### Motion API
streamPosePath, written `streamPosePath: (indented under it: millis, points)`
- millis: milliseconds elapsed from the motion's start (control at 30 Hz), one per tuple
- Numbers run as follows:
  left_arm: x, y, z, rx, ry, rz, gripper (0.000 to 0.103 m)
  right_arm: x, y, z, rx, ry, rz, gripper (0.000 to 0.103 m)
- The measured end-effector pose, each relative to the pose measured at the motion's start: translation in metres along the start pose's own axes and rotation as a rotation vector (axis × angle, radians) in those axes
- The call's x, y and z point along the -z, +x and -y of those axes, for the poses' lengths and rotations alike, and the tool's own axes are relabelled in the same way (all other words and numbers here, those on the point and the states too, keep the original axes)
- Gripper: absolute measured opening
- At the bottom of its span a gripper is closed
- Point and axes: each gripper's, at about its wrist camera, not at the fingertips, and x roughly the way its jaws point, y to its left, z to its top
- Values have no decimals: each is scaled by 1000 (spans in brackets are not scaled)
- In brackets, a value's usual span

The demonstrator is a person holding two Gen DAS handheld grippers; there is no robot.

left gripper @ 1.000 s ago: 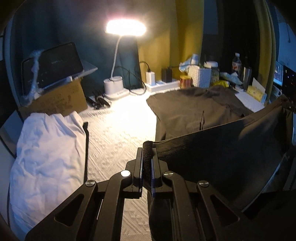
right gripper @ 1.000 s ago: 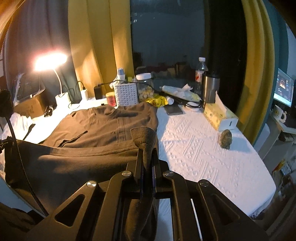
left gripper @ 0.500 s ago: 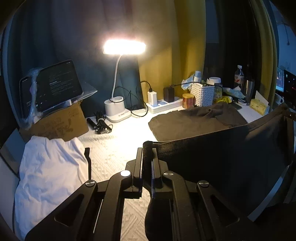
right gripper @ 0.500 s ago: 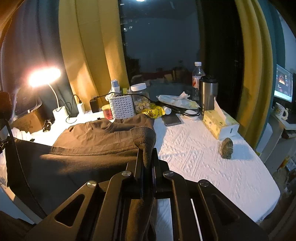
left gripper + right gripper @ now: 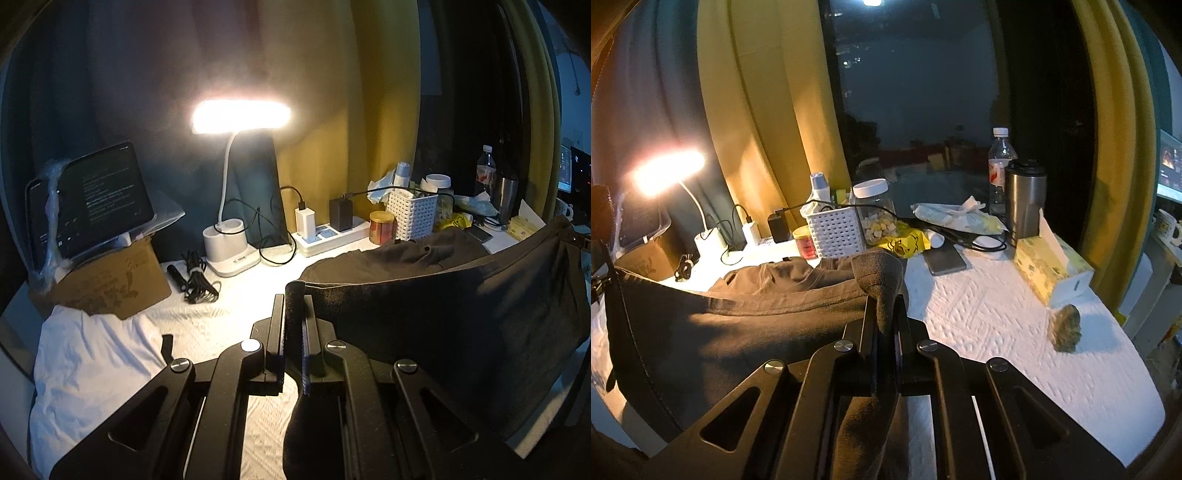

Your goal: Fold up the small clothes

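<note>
While both tools clamp one hem of the dark grey cotton garment (image 5: 443, 314), left tool (image 5: 294, 306) and right tool (image 5: 885, 310) fully closed on it, that edge hangs lifted, far part lying on the white quilted worktop (image 5: 997, 317). Fold begun, unfinished; white garment (image 5: 88, 365) apparently untouched.

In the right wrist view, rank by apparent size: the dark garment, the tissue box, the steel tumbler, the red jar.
1. dark garment, by far, though nearest the camera
2. tissue box
3. steel tumbler, close to the box, so unsure
4. red jar, partly hidden
</note>
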Motion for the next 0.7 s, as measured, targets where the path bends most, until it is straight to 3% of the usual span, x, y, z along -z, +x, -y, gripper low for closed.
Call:
streamPosePath:
  millis: [700]
  points:
    - [-51, 55, 4, -29, 99, 31, 5, -51, 67, 13, -12, -42, 24, 7]
